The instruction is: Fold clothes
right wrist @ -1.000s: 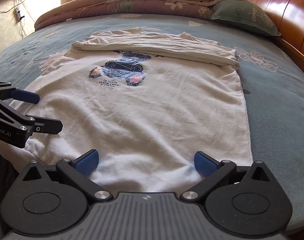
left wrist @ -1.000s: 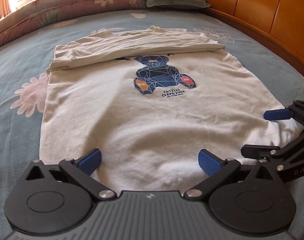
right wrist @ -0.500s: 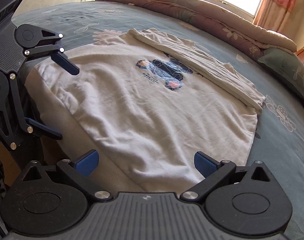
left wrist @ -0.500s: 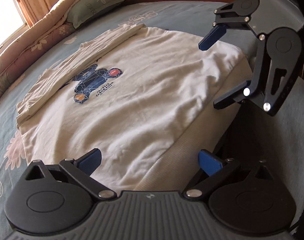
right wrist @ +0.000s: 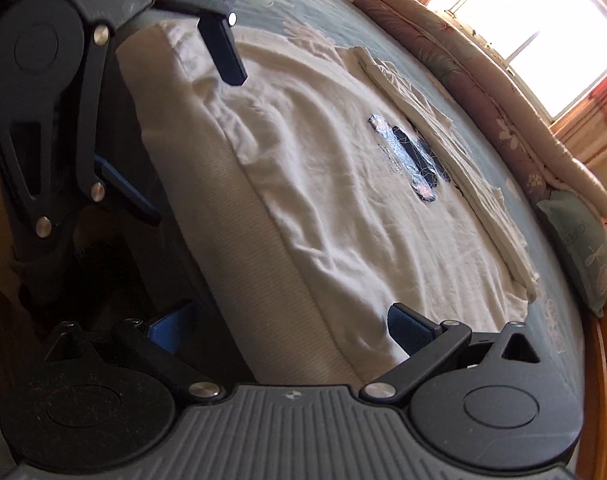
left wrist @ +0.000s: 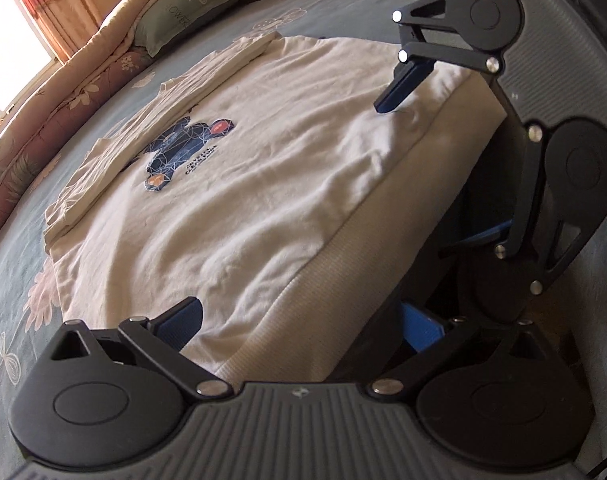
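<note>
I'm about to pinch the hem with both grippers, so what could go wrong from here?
1. The hem hangs over the bed edge, so the left gripper or right gripper might catch one layer only.
2. Lifting the shirt unevenly could undo the folded sleeves at the far end.

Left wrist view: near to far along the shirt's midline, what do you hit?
Ribbed hem → plain shirt body → bear print → folded-over top of the shirt → blue floral bedsheet → green pillow
</note>
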